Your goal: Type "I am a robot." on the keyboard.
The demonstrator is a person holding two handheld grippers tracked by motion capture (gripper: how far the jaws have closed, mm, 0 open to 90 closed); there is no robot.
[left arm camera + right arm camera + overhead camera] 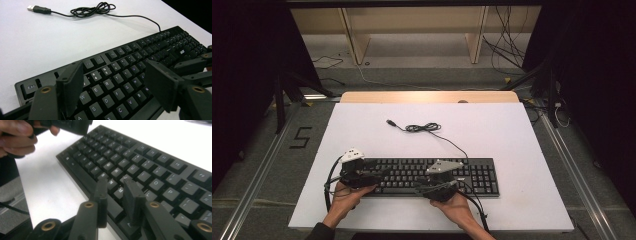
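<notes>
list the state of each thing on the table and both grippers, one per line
black computer keyboard: flat on the white table top, keys up, not lifted
thin black keyboard cable: partly coiled, lying loose behind the keyboard
black usb plug: unplugged, lying on the table
left gripper: jaws wide open above the left-hand letter keys, holding nothing
right gripper: jaws slightly apart above the keys near the space bar, nothing between them

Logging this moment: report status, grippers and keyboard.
Left gripper open above the keyboard left end. Right gripper slightly open, nothing between. USB cable coiled behind, clear.
</notes>
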